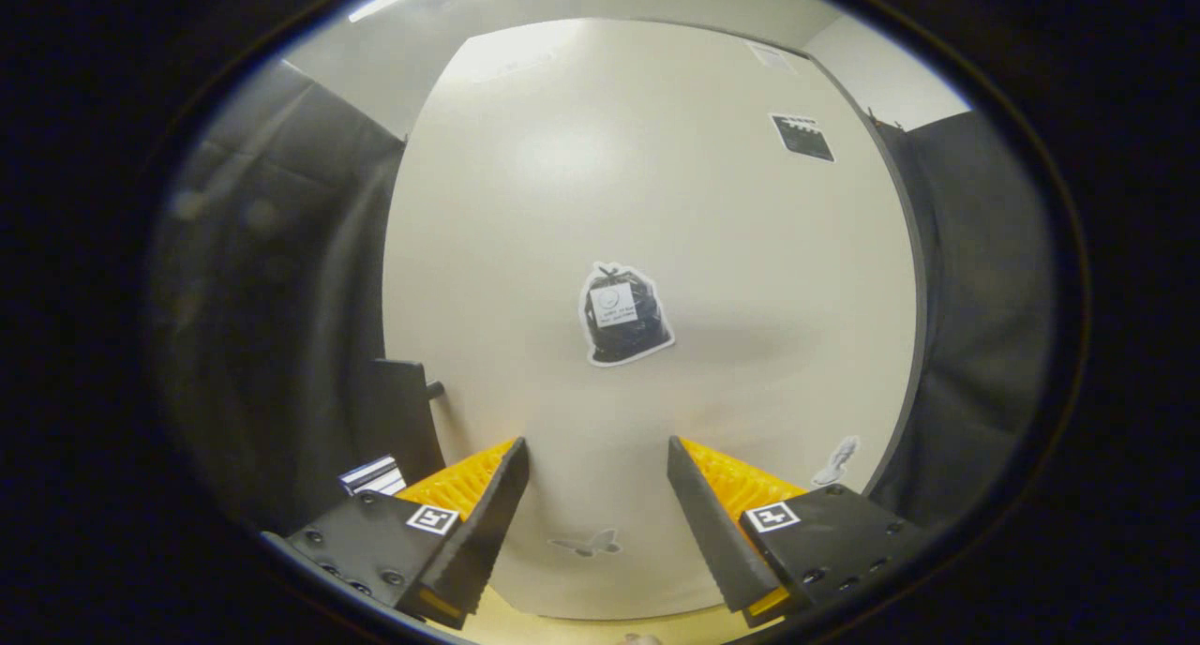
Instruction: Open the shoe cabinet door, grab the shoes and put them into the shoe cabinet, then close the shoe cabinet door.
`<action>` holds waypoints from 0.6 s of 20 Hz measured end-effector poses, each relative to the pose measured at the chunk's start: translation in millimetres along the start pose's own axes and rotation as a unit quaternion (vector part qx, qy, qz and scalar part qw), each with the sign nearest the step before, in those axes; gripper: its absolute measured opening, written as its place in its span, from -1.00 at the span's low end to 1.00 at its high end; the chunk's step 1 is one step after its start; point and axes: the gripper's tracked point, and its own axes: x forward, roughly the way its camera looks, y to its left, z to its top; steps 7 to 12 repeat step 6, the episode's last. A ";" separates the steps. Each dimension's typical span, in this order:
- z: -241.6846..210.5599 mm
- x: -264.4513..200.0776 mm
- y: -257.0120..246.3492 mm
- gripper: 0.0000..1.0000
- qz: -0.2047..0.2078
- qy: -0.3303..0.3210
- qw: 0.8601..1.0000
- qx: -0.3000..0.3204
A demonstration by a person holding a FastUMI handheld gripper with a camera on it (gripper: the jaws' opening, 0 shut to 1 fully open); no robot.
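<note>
A flat cream-white panel [647,204] stands close ahead of my gripper [598,457]; I take it for the shoe cabinet's door or side, and no handle shows on it. A black bin-bag sticker [622,313] sits at its middle, beyond the fingertips. My gripper is open, its two black-and-orange fingers [492,495] spread wide with nothing between them. They stand just short of the panel's lower part. A pale butterfly sticker [589,543] lies low between the fingers.
Black cloth walls [281,279] flank the panel left and right. A dark box-like object with a small knob [405,411] stands at the panel's lower left, a striped label [373,474] beneath it. A black clapperboard sticker [802,137] sits upper right. Pale wood floor [581,628] shows below.
</note>
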 end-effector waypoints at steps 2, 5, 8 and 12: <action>-0.6 2.3 0.0 0.89 -0.009 -0.001 1.000 0.002; -1.9 4.1 0.5 0.89 -0.014 -0.003 1.000 0.002; -1.1 3.9 0.8 0.89 -0.013 -0.006 1.000 0.004; -1.1 3.9 0.8 0.89 -0.013 -0.006 1.000 0.004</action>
